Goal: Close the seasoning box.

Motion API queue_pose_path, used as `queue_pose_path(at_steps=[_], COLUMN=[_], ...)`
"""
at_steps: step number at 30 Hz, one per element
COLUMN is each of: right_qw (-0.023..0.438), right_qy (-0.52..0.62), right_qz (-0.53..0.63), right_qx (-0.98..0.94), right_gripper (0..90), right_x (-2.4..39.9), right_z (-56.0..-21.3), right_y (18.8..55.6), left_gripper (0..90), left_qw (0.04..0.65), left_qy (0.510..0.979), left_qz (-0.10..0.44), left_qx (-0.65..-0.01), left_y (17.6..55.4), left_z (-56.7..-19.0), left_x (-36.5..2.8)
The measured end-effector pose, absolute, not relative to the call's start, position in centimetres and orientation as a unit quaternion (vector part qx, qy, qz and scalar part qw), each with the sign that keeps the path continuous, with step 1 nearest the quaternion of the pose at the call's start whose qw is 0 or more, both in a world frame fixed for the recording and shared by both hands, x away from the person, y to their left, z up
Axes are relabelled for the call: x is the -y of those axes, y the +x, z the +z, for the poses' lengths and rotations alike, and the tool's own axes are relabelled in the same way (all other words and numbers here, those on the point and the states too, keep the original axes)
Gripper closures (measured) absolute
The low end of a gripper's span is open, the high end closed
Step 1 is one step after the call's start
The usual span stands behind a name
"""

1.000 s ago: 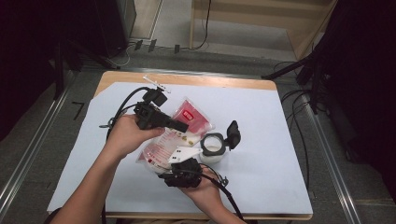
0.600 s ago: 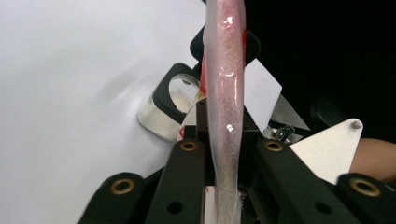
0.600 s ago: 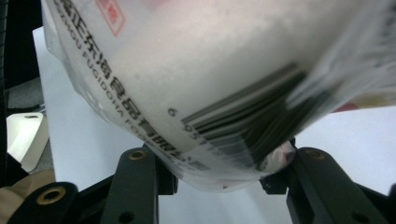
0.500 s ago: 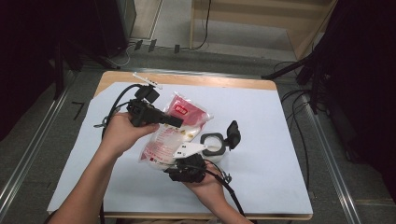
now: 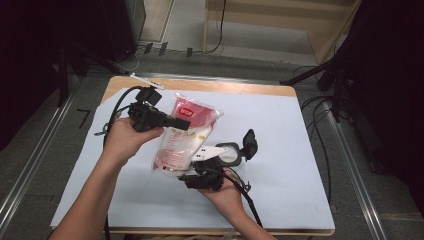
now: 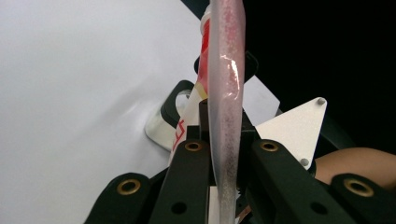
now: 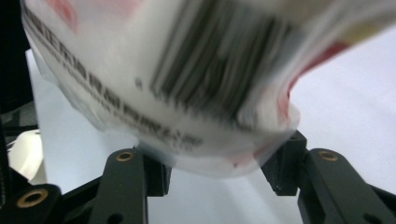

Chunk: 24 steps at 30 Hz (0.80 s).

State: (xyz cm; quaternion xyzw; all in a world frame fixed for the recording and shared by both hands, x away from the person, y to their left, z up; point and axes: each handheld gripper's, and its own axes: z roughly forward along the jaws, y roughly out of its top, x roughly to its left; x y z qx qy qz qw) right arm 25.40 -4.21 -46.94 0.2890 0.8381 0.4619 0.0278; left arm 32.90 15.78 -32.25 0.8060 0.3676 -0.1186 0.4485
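Pouch (image 5: 186,134), red and white, hangs above the white sheet (image 5: 290,150) covering the table (image 5: 220,86), tilted with its red end far and its pale end near. From the high view I see my left gripper (image 5: 184,123) reaching in from the left and clamped on the pouch's left edge, left hand (image 5: 127,141) behind it. My right gripper (image 5: 192,171) sits at the pouch's near end, right hand (image 5: 222,192) below it. A black-rimmed ring (image 5: 227,152) lies just right of the pouch.

In the left gripper view, the 2 jaws of the left gripper (image 6: 223,161) stand narrow, pinching the pouch (image 6: 226,93) edge-on between them. The ring (image 6: 170,112) and a grey plate (image 6: 292,128) show beyond.

In the right gripper view, the right gripper (image 7: 217,175) stands wide, with the pouch (image 7: 187,79), barcode side facing, bulging down between the jaws. Its bottom corners touch both.
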Motion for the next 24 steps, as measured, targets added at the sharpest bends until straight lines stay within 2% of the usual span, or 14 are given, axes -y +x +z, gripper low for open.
queue_pose_path(at_steps=[5, 18, 24], right_qw=[0.024, 0.017, 0.01], right_qy=[0.3, 0.293, 0.296], right_qz=[0.456, 0.472, 0.473], right_qx=[-0.838, -0.831, -0.83], right_gripper=[51.4, 50.6, 49.8], right_x=[4.5, 5.2, 5.8], right_z=[-47.2, -46.4, -46.4], right_y=[25.7, 25.7, 25.8], left_gripper=[89.3, 89.1, 88.4], left_qw=[0.463, 0.472, 0.463], left_qy=[0.794, 0.765, 0.766], left_qz=[-0.119, -0.078, -0.04], left_qx=[-0.375, -0.432, -0.444], left_y=[32.9, 34.9, 36.3], left_z=[-32.0, -33.4, -34.9], left_x=[-16.6, -19.9, -20.3])
